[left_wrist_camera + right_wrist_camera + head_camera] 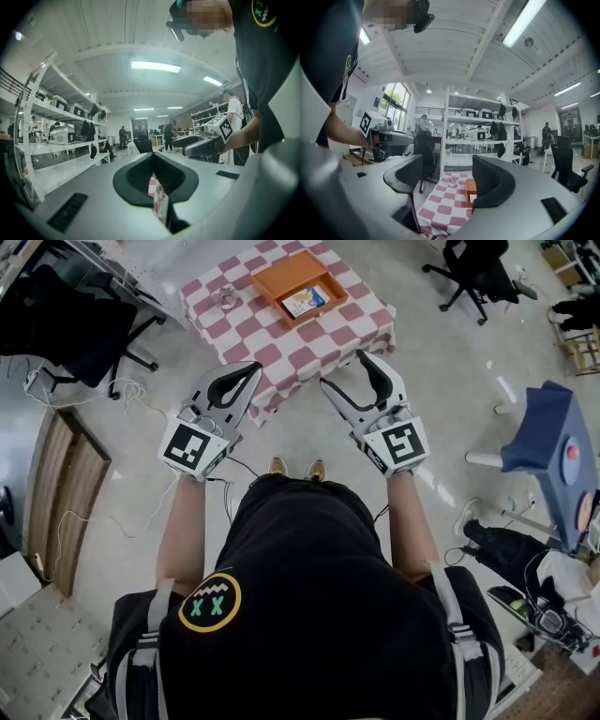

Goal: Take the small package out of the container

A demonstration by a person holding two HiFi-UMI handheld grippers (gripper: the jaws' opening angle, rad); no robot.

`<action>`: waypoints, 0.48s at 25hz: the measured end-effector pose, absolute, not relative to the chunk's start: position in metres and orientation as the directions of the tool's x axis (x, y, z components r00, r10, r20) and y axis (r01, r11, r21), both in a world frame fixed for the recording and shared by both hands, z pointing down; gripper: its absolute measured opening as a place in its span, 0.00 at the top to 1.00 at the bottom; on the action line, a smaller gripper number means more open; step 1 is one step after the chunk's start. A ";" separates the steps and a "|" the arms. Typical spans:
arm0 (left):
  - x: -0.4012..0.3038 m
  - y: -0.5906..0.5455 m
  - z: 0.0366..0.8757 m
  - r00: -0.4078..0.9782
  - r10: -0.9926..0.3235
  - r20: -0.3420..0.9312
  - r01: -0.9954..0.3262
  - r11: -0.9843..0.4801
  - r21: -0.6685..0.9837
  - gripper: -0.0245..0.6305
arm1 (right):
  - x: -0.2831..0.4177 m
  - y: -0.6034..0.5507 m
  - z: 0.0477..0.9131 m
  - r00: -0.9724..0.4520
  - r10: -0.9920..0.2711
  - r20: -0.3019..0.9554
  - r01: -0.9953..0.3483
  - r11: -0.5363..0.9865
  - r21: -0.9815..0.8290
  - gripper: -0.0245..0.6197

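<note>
An orange container (302, 285) sits on a table with a red-and-white checked cloth (281, 338), ahead of me and some way off. A small package (306, 301) with a blue and white face lies inside it. My left gripper (253, 367) is held in the air short of the table's near edge, its jaws shut with nothing in them. My right gripper (343, 369) hangs beside it, open and empty. Between the jaws in the right gripper view (447, 174) the orange container (469, 191) shows, far beyond the tips. The left gripper view (153, 158) shows only a sliver of checked cloth (159, 199).
A small clear object (225, 298) lies on the table left of the container. Black office chairs (89, 329) stand at the left and at the back right (478, 273). A blue stand (548, 451) is at the right, wooden boards (66, 502) and cables on the floor at the left.
</note>
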State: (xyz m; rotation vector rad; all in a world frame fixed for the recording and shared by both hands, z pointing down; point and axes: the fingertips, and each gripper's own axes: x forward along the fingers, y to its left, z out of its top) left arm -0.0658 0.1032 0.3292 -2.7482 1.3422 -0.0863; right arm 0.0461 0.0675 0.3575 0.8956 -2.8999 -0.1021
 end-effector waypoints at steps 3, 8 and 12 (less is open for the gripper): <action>-0.066 0.103 0.328 0.614 -0.789 0.016 -0.784 -0.612 -0.098 0.93 | 0.046 0.066 0.358 -0.820 -0.566 0.083 -0.561 0.824 0.076 0.33; -0.064 0.102 0.328 0.616 -0.788 0.018 -0.783 -0.614 -0.098 0.93 | 0.043 0.067 0.363 -0.829 -0.550 0.099 -0.546 0.835 0.069 0.14; -0.063 0.102 0.327 0.617 -0.787 0.015 -0.783 -0.615 -0.098 0.93 | 0.041 0.068 0.368 -0.831 -0.543 0.120 -0.540 0.840 0.058 0.07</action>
